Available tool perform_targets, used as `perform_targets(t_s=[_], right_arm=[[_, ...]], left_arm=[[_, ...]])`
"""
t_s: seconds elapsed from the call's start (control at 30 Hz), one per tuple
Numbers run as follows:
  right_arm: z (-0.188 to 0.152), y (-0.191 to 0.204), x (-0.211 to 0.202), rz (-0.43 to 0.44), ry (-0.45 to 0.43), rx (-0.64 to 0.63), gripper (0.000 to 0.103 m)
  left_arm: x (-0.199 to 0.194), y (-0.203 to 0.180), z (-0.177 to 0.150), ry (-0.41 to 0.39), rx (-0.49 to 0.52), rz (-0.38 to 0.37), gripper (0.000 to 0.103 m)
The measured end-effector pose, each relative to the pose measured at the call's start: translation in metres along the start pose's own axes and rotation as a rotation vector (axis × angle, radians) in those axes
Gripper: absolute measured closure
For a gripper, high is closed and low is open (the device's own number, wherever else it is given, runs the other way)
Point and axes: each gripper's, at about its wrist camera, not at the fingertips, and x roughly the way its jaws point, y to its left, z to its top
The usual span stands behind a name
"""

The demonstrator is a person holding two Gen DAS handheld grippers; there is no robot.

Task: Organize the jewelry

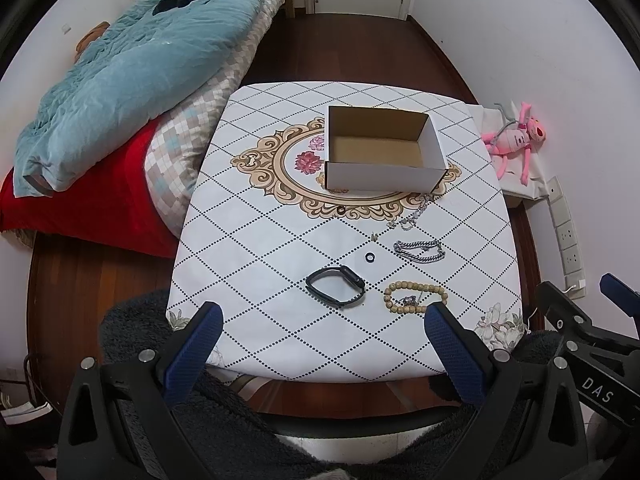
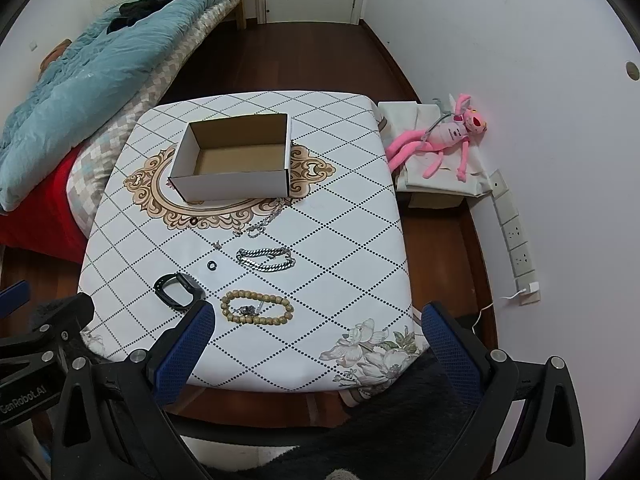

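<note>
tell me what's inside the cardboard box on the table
The cardboard box shows only bare brown floor, no jewelry. The strip of floor just behind its near wall is hidden in both views.

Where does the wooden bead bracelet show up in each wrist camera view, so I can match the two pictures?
Left wrist view: the wooden bead bracelet lies low and right of centre, just beyond the right fingertip, right of the black watch band.
Right wrist view: it lies low and left of centre, right of the left fingertip.
Shared landmark: the open cardboard box, farther up the table.
</note>
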Motion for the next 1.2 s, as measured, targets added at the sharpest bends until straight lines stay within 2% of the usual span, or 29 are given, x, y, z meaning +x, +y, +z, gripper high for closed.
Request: perform_targets(t_s=[1.2], right_arm=[[0.0023,-0.0018,-0.0056,0.004,-0.011,0.007,0.0]], left_arm=[[-0.0077,0.0008,0.0032,-0.015,0.006,0.003,0.0]])
